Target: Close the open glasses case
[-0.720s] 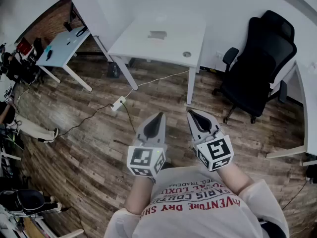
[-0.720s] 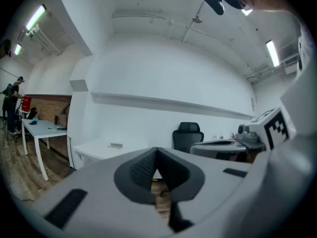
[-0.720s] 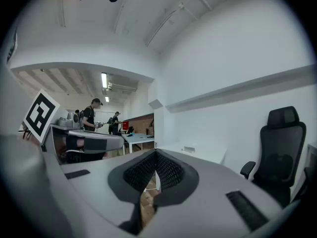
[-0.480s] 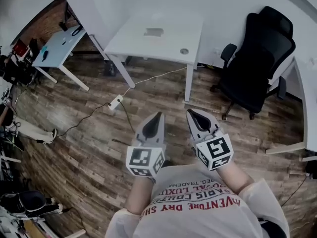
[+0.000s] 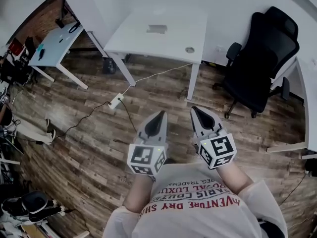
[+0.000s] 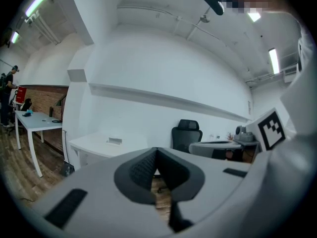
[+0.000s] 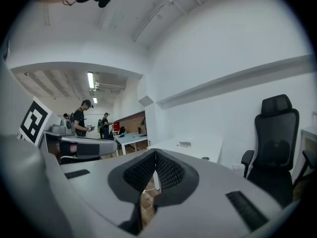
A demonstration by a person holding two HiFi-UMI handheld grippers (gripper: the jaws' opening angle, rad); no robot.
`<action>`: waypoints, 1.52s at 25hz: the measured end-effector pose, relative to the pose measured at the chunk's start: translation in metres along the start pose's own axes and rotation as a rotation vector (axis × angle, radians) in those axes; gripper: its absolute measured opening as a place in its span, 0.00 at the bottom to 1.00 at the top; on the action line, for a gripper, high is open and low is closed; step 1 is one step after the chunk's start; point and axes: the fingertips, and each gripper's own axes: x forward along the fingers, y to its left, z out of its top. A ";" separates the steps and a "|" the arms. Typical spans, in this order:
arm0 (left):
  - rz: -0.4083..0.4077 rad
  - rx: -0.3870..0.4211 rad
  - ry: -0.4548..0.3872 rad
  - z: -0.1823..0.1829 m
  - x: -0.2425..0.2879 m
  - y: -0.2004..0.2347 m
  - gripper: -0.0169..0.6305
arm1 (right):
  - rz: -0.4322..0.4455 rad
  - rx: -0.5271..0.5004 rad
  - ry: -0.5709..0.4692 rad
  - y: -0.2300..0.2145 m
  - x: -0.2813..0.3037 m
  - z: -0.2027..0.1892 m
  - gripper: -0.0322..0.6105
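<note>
A small grey box-like thing, likely the glasses case, lies on the white table far ahead; it is too small to tell whether its lid stands open. It also shows as a speck in the left gripper view and the right gripper view. My left gripper and right gripper are held side by side in front of the person's chest, above the wooden floor and well short of the table. Both pairs of jaws meet at their tips with nothing between them.
A small round object sits near the table's right front corner. A black office chair stands right of the table. A power strip with cables lies on the floor. Another desk stands at the left, with people beyond it.
The head view has shifted slightly, so the table and chair sit a little differently in frame. Both grippers stay shut in front of the chest, the right one a touch lower.
</note>
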 end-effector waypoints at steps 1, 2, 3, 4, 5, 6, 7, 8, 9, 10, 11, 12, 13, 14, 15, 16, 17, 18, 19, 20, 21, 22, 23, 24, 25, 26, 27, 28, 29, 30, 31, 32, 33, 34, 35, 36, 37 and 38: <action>-0.004 -0.002 0.001 0.001 0.000 0.011 0.02 | -0.008 0.008 0.004 0.004 0.009 0.000 0.07; -0.005 -0.004 0.003 0.003 0.000 0.023 0.02 | -0.014 0.016 0.010 0.008 0.019 -0.001 0.07; -0.005 -0.007 0.005 0.004 0.000 0.036 0.02 | -0.020 0.023 0.016 0.013 0.028 -0.002 0.07; -0.006 -0.010 0.007 0.005 0.001 0.049 0.02 | -0.027 0.030 0.021 0.017 0.037 -0.002 0.07; -0.008 -0.012 0.010 0.007 0.001 0.061 0.02 | -0.036 0.035 0.024 0.021 0.046 -0.002 0.07; -0.011 -0.014 0.014 0.009 0.002 0.073 0.02 | -0.046 0.040 0.027 0.023 0.055 -0.001 0.07; -0.016 -0.016 0.018 0.010 0.003 0.085 0.02 | -0.058 0.045 0.031 0.025 0.064 0.000 0.07; -0.020 -0.020 0.023 0.011 0.004 0.096 0.02 | -0.070 0.051 0.037 0.027 0.073 0.000 0.07; -0.026 -0.026 0.027 0.011 0.006 0.106 0.02 | -0.080 0.056 0.044 0.029 0.081 -0.001 0.07; -0.031 -0.032 0.031 0.011 0.007 0.115 0.02 | -0.088 0.060 0.051 0.031 0.089 -0.001 0.07; -0.035 -0.037 0.033 0.010 0.008 0.124 0.02 | -0.094 0.062 0.057 0.032 0.095 -0.002 0.07; -0.035 -0.043 0.034 0.009 0.009 0.133 0.02 | -0.099 0.061 0.062 0.034 0.101 -0.003 0.07; -0.030 -0.050 0.033 0.008 0.011 0.143 0.02 | -0.104 0.058 0.067 0.035 0.107 -0.004 0.07; -0.021 -0.060 0.032 0.008 0.014 0.154 0.02 | -0.107 0.057 0.073 0.034 0.114 -0.004 0.07; -0.010 -0.071 0.032 0.008 0.017 0.163 0.02 | -0.106 0.057 0.080 0.033 0.121 -0.005 0.07; -0.002 -0.082 0.033 0.007 0.021 0.171 0.02 | -0.103 0.057 0.086 0.031 0.127 -0.005 0.07; 0.006 -0.090 0.034 0.006 0.026 0.177 0.02 | -0.098 0.056 0.092 0.028 0.134 -0.006 0.07; 0.012 -0.096 0.036 0.005 0.032 0.181 0.02 | -0.093 0.053 0.096 0.023 0.142 -0.006 0.07; 0.019 -0.100 0.038 0.004 0.040 0.184 0.02 | -0.086 0.049 0.099 0.018 0.150 -0.006 0.07; 0.027 -0.103 0.039 0.004 0.049 0.186 0.02 | -0.078 0.049 0.100 0.011 0.158 -0.006 0.07; 0.034 -0.107 0.040 0.004 0.060 0.188 0.02 | -0.069 0.050 0.099 0.003 0.167 -0.006 0.07; 0.040 -0.111 0.042 0.004 0.071 0.189 0.02 | -0.059 0.054 0.098 -0.006 0.176 -0.006 0.07; 0.048 -0.115 0.044 0.003 0.082 0.191 0.02 | -0.048 0.058 0.098 -0.015 0.185 -0.006 0.07; 0.059 -0.118 0.046 0.003 0.093 0.193 0.02 | -0.035 0.060 0.098 -0.024 0.194 -0.006 0.07; 0.072 -0.119 0.047 0.003 0.104 0.196 0.02 | -0.020 0.062 0.101 -0.033 0.204 -0.006 0.07; 0.088 -0.120 0.046 0.005 0.116 0.199 0.02 | -0.004 0.063 0.103 -0.043 0.214 -0.004 0.07; 0.102 -0.122 0.043 0.008 0.129 0.202 0.02 | 0.011 0.063 0.104 -0.054 0.225 -0.002 0.07; 0.115 -0.124 0.038 0.012 0.143 0.204 0.02 | 0.025 0.062 0.104 -0.066 0.235 0.002 0.07; 0.127 -0.126 0.033 0.017 0.157 0.205 0.02 | 0.039 0.059 0.103 -0.079 0.244 0.007 0.07; 0.138 -0.131 0.027 0.021 0.172 0.205 0.02 | 0.052 0.054 0.103 -0.093 0.253 0.011 0.07; 0.149 -0.137 0.021 0.026 0.186 0.204 0.02 | 0.066 0.049 0.104 -0.106 0.261 0.016 0.07; 0.159 -0.144 0.014 0.030 0.200 0.203 0.02 | 0.079 0.044 0.105 -0.119 0.268 0.020 0.07; 0.168 -0.152 0.007 0.034 0.213 0.202 0.02 | 0.090 0.038 0.106 -0.132 0.275 0.024 0.07; 0.176 -0.158 0.000 0.037 0.225 0.201 0.02 | 0.098 0.034 0.105 -0.145 0.281 0.027 0.07; 0.183 -0.163 -0.006 0.040 0.238 0.200 0.02 | 0.104 0.032 0.105 -0.158 0.287 0.031 0.07; 0.190 -0.167 -0.010 0.043 0.250 0.199 0.02 | 0.111 0.033 0.104 -0.170 0.293 0.034 0.07; 0.195 -0.170 -0.012 0.044 0.261 0.199 0.02 | 0.116 0.035 0.103 -0.181 0.298 0.036 0.07; 0.199 -0.172 -0.011 0.046 0.272 0.198 0.02 | 0.118 0.036 0.103 -0.192 0.303 0.039 0.07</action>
